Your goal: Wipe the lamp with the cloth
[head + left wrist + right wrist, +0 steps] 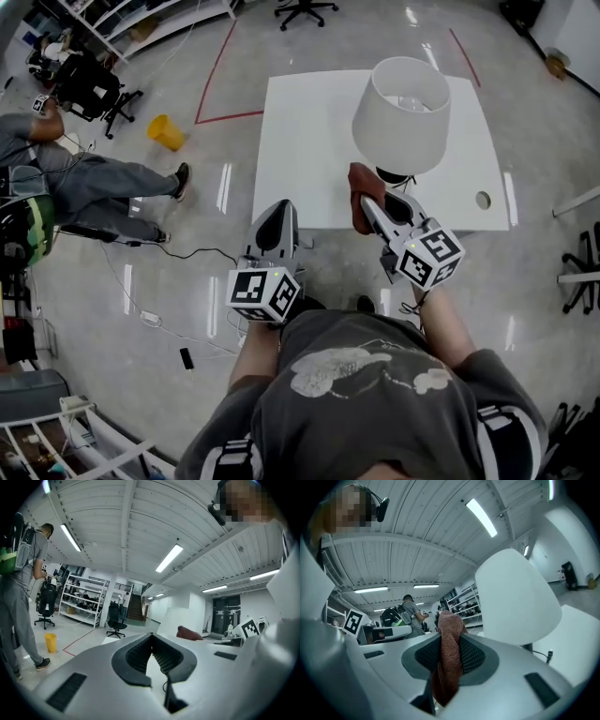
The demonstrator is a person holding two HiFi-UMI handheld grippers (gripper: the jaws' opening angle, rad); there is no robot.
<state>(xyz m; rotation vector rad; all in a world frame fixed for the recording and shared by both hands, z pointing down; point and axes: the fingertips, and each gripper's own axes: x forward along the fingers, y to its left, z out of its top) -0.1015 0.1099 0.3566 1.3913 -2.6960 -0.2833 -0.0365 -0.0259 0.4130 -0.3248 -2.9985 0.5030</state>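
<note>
The lamp (401,114) has a white shade and a dark base and stands on the white table (300,141) at the near right. Its shade (513,599) fills the right of the right gripper view. A reddish-brown cloth (360,192) is pinched in my right gripper (368,204), which is shut on it just left of the lamp's base. The cloth (449,660) hangs down between the jaws. My left gripper (283,208) hovers over the table's near edge, shut and holding nothing. In the left gripper view the gripper's (151,637) jaw tips meet, and the cloth (190,633) shows beyond.
A yellow bin (166,131) and red tape lines lie on the floor to the left. A person (89,183) sits at far left beside an office chair (89,86). A cable (178,251) runs across the floor. The table has a round hole (483,200) near its right corner.
</note>
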